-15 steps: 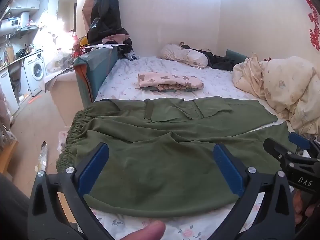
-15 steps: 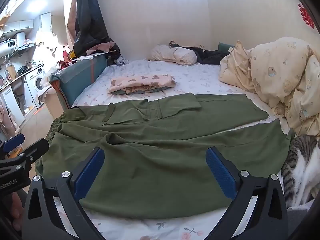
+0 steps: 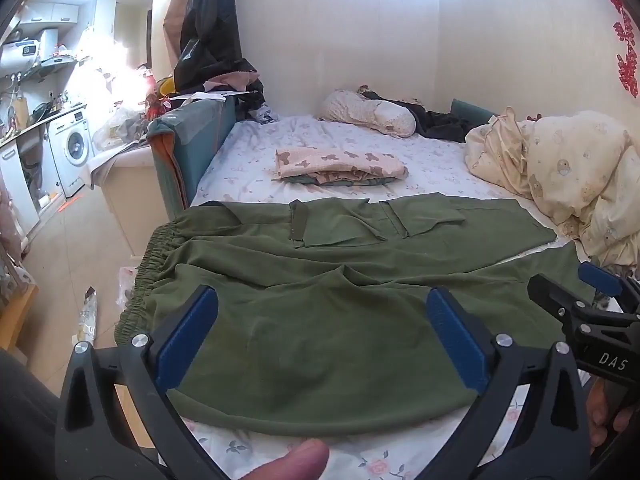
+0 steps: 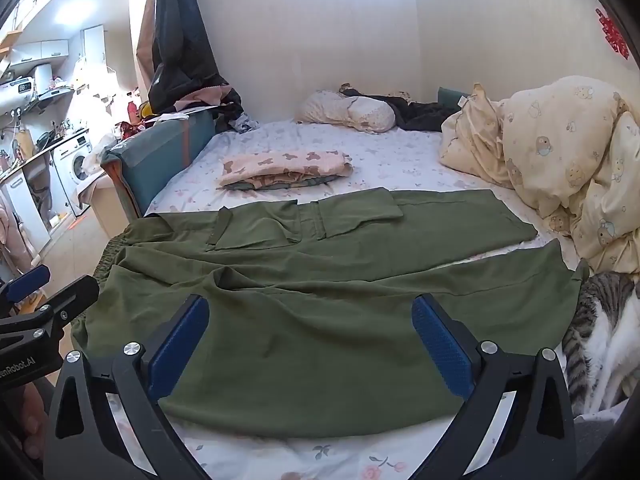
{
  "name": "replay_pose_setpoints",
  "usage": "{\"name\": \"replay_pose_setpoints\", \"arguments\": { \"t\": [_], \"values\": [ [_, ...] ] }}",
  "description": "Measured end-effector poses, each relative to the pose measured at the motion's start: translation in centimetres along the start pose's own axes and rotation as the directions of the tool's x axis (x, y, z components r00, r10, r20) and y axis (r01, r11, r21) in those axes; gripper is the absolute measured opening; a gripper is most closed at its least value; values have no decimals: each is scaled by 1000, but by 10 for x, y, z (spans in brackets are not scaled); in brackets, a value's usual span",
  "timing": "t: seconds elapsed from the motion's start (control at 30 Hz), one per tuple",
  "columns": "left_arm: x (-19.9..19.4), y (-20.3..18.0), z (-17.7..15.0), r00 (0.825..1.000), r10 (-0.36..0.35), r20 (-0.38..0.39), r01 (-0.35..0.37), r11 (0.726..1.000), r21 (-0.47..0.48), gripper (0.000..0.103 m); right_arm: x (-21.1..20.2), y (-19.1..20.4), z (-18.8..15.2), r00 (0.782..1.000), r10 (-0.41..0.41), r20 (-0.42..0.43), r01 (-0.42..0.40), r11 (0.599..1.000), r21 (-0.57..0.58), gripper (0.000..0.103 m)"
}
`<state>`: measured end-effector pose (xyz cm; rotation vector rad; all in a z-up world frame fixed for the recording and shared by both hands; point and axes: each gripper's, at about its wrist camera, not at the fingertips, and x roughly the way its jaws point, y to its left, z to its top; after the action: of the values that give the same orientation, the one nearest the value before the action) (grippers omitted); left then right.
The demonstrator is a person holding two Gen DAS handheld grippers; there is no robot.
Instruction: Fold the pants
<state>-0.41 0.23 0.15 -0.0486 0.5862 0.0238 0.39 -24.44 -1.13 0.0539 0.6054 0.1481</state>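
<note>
Bedroom clutter fills the background, with a washing machine (image 3: 76, 148) off to the left and a bed (image 3: 432, 160) in a flowered sheet taking up the middle. Spread flat across the near half of that bed lie the green pants (image 3: 320, 312), waistband (image 3: 146, 276) at the left edge by the floor and both legs running off to the right, the far leg (image 4: 440, 224) lying apart from the near one with a sliver of sheet between their ends. Beyond them sits a small folded pile of clothes (image 3: 340, 164), and a rumpled quilt (image 4: 560, 160) is heaped on the right. A cat (image 4: 600, 344) lies just beside the near leg's cuff (worth minding when that end is lifted).

Neither tool has taken hold. The left claw (image 3: 324, 344) hangs over the seat of the pants with its blue pads spread wide and nothing between them; the right claw (image 4: 308, 348) hangs likewise over the near leg, equally wide and empty.

No fold looks made yet. The cloth seems thin, soft and limp, already wrinkled around the crotch, so it should drape and sag rather than hold a shape, and a pinch in the middle would likely just bunch it. Better grips, I judge, are the elastic waistband, which is thicker, and the cuff end of the near leg, carried over onto the far leg together.
</note>
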Motion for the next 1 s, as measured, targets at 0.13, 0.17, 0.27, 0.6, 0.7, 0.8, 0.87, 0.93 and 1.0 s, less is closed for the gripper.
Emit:
{"name": "replay_pose_setpoints", "arguments": {
  "t": [0.13, 0.17, 0.27, 0.6, 0.7, 0.8, 0.87, 0.93, 1.0],
  "values": [
    [-1, 0, 1, 1000, 2, 0, -2, 1000, 1, 103, 0, 5, 1, 1000, 4, -3, -4, 1000, -1, 103],
    [-1, 0, 1, 1000, 1, 0, -1, 1000, 2, 103, -1, 7, 2, 1000, 5, -2, -5, 1000, -3, 103],
    [1, -2, 3, 1000, 5, 7, -5, 1000, 5, 103, -2, 10, 0, 1000, 9, 2, -9, 1000, -9, 103],
    [2, 1, 4, 1000, 3, 4, -3, 1000, 7, 103, 1, 6, -3, 1000, 19, -6, -19, 1000, 7, 103],
    [2, 0, 4, 1000, 5, 10, -5, 1000, 11, 103, 1, 5, -3, 1000, 20, -5, -20, 1000, 11, 103],
    [1, 0, 3, 1000, 3, 16, -3, 1000, 17, 103, 1, 4, -2, 1000, 20, -5, -19, 1000, 10, 103],
    [1, -1, 3, 1000, 3, 14, -3, 1000, 18, 103, 1, 4, -2, 1000, 21, -7, -20, 1000, 11, 103],
    [0, 0, 3, 1000, 2, 17, -2, 1000, 15, 103, 1, 5, -2, 1000, 19, -6, -19, 1000, 11, 103],
    [1, -1, 3, 1000, 3, 17, -4, 1000, 17, 103, 1, 5, -3, 1000, 19, -5, -19, 1000, 11, 103]
  ]
}}
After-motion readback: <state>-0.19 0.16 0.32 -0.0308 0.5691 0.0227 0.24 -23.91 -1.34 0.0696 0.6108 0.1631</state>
